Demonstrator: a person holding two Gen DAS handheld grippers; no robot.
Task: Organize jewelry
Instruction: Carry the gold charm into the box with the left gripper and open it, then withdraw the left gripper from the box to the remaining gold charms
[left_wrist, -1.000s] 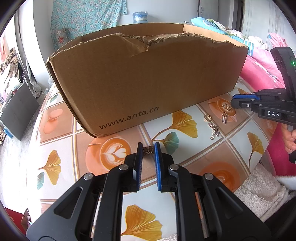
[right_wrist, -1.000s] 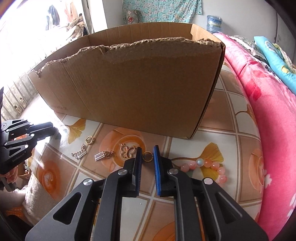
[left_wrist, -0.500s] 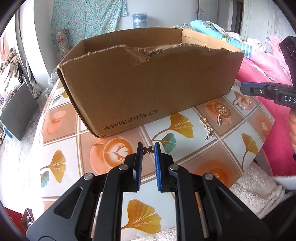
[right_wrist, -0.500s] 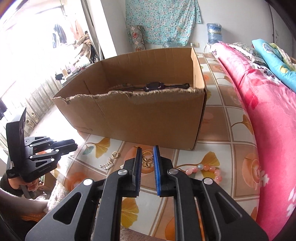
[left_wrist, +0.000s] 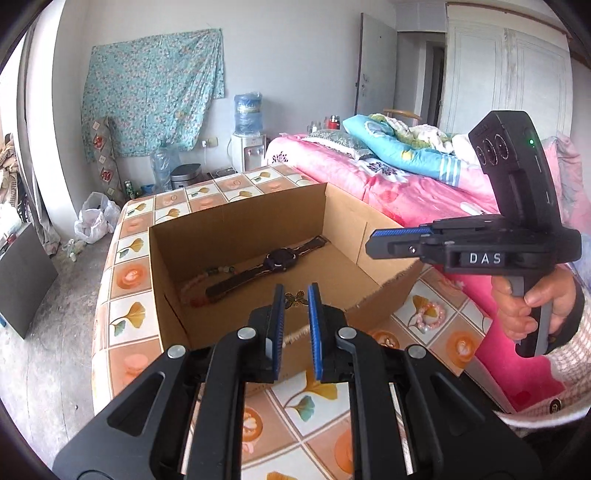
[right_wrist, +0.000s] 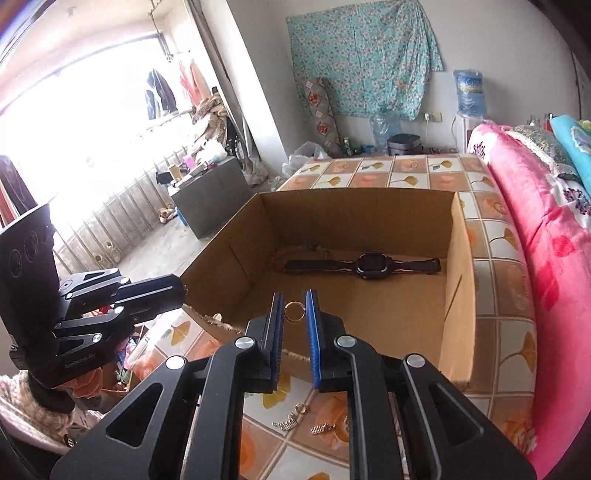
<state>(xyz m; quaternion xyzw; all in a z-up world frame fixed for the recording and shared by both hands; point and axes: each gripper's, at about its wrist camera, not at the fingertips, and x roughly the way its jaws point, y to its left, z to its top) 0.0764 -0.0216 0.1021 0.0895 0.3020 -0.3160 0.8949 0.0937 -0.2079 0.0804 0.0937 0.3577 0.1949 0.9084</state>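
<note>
- Tongs first: left tongs (left_wrist: 295, 295) pinch a butterfly charm (left_wrist: 294, 297); right tongs (right_wrist: 294, 308) pinch a gold ring (right_wrist: 294, 310), both above the box's near wall.
- Step, I judge: carrying to drop; next, loosen over the box (right_wrist: 406, 314).
- Watch (right_wrist: 365, 266) lies inside at twelve o'clock.
- Bench (left_wrist: 125, 317), tiled; bed (right_wrist: 535, 229) at three o'clock.

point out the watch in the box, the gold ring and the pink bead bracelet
watch (right_wrist: 365, 265), right wrist view, on its round dark face
gold ring (right_wrist: 294, 311), right wrist view, on the ring's band between the blue pads
pink bead bracelet (left_wrist: 431, 315), left wrist view, on the beads lying on the table beside the box
</note>
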